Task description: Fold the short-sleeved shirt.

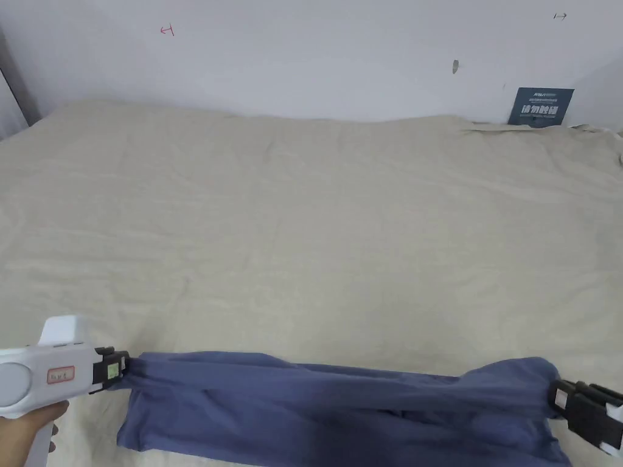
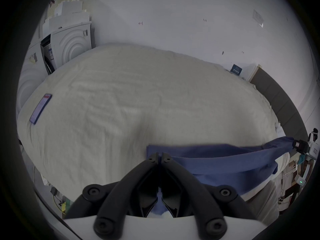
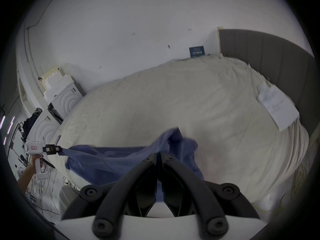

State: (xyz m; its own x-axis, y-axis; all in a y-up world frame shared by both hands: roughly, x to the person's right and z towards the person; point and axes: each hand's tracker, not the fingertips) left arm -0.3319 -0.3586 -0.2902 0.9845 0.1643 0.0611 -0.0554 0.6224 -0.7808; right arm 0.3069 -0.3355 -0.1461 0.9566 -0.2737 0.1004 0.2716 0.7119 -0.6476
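Closest to me, along the near edge of the bed, the blue short-sleeved shirt (image 1: 341,407) hangs stretched in a long band between my two grippers, its lower part draping over the bed's front edge. My left gripper (image 1: 125,366) holds the shirt's left end, jaws pressed together on a bunched corner of the cloth; in the left gripper view the two black jaws meet tip to tip at the fabric's edge (image 2: 160,154). My left hand (image 1: 27,428) wraps the white handle just below. My right gripper (image 1: 556,398) pinches the shirt's right end the same way, and in the right gripper view its jaws are closed with blue cloth gathered between and around them (image 3: 158,154). The cloth sags a little in the middle and folds over itself near the right end. Beyond the shirt lies the beige bedsheet (image 1: 316,231), wrinkled and wide. Out toward the left edge of the bed, a phone (image 2: 40,108) lies flat on the sheet, well apart from the shirt. Toward the right side a white sheet of paper (image 3: 278,107) rests on the bed near the grey headboard (image 3: 270,56). Farthest off, a small dark blue sign (image 1: 540,106) leans against the white wall (image 1: 304,55), and white foam packing pieces (image 2: 69,36) stand stacked past the bed's left corner.
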